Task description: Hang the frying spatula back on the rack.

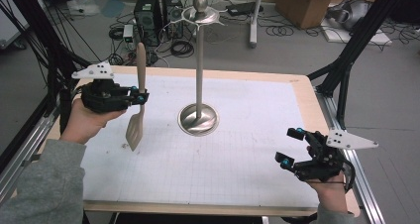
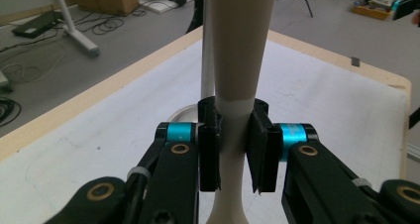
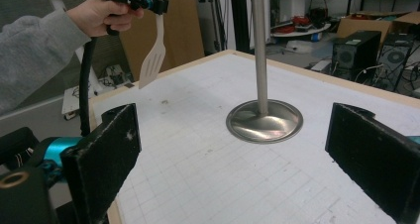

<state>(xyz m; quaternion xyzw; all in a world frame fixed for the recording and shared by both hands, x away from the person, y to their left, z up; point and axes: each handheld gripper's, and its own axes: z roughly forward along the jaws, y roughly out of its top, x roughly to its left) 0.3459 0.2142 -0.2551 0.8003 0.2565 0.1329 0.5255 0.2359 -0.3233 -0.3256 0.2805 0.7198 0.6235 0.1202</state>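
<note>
The metal stand [image 1: 199, 119] is occupying the frame's centre, its pole rising to the top. The spatula [image 1: 137, 105] is hanging at left, clear of the table [image 1: 208, 179]. Open room is lying across the lower middle.

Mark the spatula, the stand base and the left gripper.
spatula [image 1: 135, 130]: high view, slotted blade.
stand base [image 1: 198, 119]: high view, round metal foot.
left gripper [image 2: 233, 149]: left gripper view, midway between its jaws, shut on the handle.

spatula [image 1: 137, 110] left of stand [image 1: 199, 116], above table [image 1: 237, 164]; stand mid-table.
</note>
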